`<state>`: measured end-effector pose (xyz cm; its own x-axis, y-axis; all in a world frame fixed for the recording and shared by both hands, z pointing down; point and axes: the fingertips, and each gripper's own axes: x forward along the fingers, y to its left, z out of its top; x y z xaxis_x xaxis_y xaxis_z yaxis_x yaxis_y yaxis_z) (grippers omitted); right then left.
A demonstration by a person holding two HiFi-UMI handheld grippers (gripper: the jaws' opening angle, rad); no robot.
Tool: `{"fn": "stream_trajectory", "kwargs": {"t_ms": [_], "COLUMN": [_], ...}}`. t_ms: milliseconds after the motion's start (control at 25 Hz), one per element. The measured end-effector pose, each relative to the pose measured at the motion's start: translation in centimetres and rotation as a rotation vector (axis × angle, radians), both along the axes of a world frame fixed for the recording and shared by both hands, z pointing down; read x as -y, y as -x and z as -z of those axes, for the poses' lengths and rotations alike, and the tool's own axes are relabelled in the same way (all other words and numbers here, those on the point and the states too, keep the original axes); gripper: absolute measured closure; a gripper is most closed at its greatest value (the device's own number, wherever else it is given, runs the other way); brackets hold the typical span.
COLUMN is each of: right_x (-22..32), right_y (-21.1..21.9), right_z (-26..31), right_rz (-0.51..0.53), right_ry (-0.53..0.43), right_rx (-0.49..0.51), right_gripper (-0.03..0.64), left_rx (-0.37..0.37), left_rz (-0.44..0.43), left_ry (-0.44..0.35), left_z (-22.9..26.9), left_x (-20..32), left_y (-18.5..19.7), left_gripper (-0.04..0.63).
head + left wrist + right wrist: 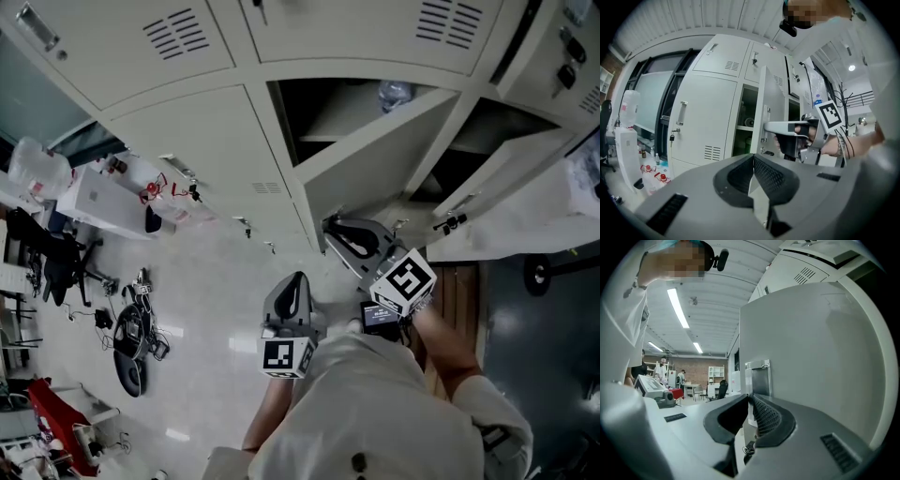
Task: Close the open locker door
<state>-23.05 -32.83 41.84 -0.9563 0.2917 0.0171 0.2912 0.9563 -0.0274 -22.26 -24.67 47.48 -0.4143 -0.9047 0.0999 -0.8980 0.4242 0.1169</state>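
Looks like the contact step: locker door [375, 159] swung out from the middle bay [323, 117], right tool [336, 230] narrowed to a sliver at its free edge, left tool [298, 281] closed up empty (just hanging back), next calls for a steady shove to swing it home.

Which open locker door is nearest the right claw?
The middle door, in front of the bottle; the right claw pinches its edge. The other open door is farther right.
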Motion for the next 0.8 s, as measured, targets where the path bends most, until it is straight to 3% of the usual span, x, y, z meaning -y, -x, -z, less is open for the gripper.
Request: {"fn": "stream_trajectory", "kwargs": {"t_ms": [440, 800], "right_x": [1.6, 2.9], "right_y": [4.9, 7.6], "right_z": [0.1, 0.1], "right_rz": [-0.083, -0.187], "right_ry": [0.001, 0.006], "right_rx": [-0.015, -0.029], "right_gripper": [0.571, 0.571], "left_rx": [-0.003, -0.006], "left_rz": [-0.032, -0.122], "left_ry": [-0.038, -0.062], "left_z": [1.1, 1.8], "left_x": [1.5, 3.5], "left_y": [5.9, 9.6], "left_gripper": [0.588, 0.588]}}
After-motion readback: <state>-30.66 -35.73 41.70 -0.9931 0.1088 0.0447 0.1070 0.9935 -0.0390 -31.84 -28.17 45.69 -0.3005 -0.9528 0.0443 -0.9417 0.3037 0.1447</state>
